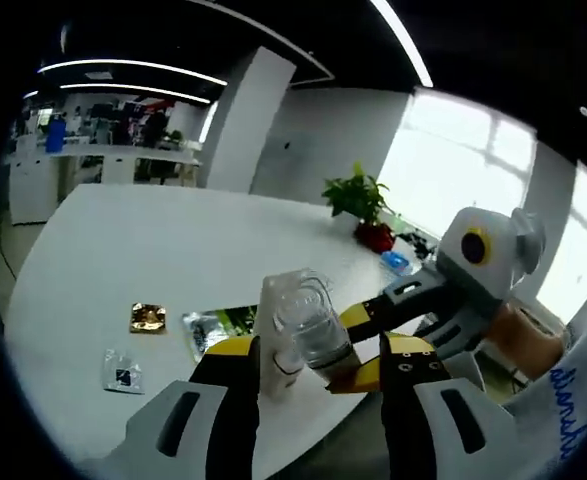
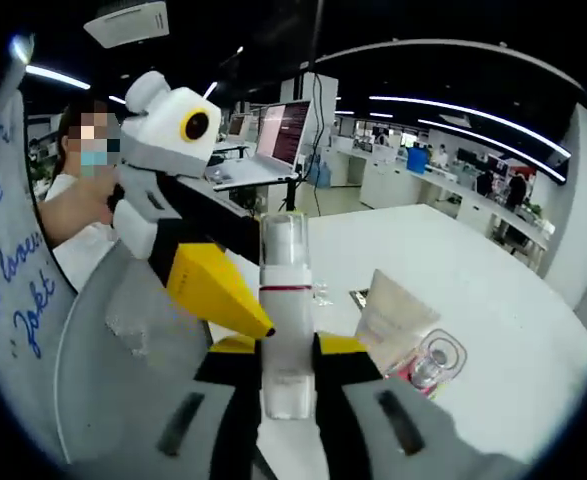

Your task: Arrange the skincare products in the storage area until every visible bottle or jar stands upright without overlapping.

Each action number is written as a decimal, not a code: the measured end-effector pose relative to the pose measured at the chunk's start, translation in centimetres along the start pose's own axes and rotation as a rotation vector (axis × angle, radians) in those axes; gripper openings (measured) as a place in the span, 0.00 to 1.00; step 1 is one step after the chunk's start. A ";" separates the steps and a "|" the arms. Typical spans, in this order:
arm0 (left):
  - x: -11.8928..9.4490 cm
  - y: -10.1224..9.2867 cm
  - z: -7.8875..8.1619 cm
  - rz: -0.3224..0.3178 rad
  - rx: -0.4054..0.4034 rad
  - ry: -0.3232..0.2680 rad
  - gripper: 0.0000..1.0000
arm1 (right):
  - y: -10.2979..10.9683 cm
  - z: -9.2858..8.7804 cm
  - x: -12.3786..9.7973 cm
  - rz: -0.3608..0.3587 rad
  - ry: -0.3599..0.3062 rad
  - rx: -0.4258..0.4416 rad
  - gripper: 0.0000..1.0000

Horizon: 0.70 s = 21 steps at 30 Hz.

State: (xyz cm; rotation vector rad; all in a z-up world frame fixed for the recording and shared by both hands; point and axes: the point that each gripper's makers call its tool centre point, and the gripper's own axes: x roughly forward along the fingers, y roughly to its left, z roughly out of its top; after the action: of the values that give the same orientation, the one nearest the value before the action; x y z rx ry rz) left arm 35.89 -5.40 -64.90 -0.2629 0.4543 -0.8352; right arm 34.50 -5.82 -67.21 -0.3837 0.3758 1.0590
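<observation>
My right gripper point(image 2: 285, 345) is shut on a tall white bottle point(image 2: 283, 310) with a clear cap and a red band, held up above the white table point(image 2: 493, 300). My left gripper point(image 2: 223, 290) reaches in from the left, one yellow jaw touching the bottle's side. In the left gripper view the bottle's clear part point(image 1: 313, 325) sits between the wide-apart jaws of my open left gripper point(image 1: 318, 352), and the right gripper point(image 1: 363, 350) pinches it from the right. A pale tube point(image 2: 393, 315) stands on its cap beside a small clear jar point(image 2: 438, 362).
A gold square packet point(image 1: 148, 318), a clear sachet point(image 1: 123, 370) and a green packet point(image 1: 218, 325) lie on the table point(image 1: 123, 250). A potted plant point(image 1: 363, 205) stands at its far side. A laptop point(image 2: 273, 140) is behind, and a person sits at the left.
</observation>
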 end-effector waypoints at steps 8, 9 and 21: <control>0.3 0.5 -0.3 0.003 -0.051 -0.008 0.31 | 0.5 -0.1 0.7 -0.013 0.005 -0.002 0.19; 0.3 0.6 -0.3 0.000 -0.059 -0.010 0.28 | 0.6 0.0 0.8 -0.018 0.010 -0.013 0.19; 0.1 1.4 -0.9 0.002 -0.097 -0.005 0.23 | 1.1 -0.1 1.8 -0.020 0.030 -0.057 0.19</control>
State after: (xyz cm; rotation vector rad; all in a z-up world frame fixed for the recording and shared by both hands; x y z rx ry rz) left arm 36.38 -4.62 -66.23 -0.3534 0.4912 -0.8119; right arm 34.30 -4.03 -68.24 -0.4536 0.3683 1.0471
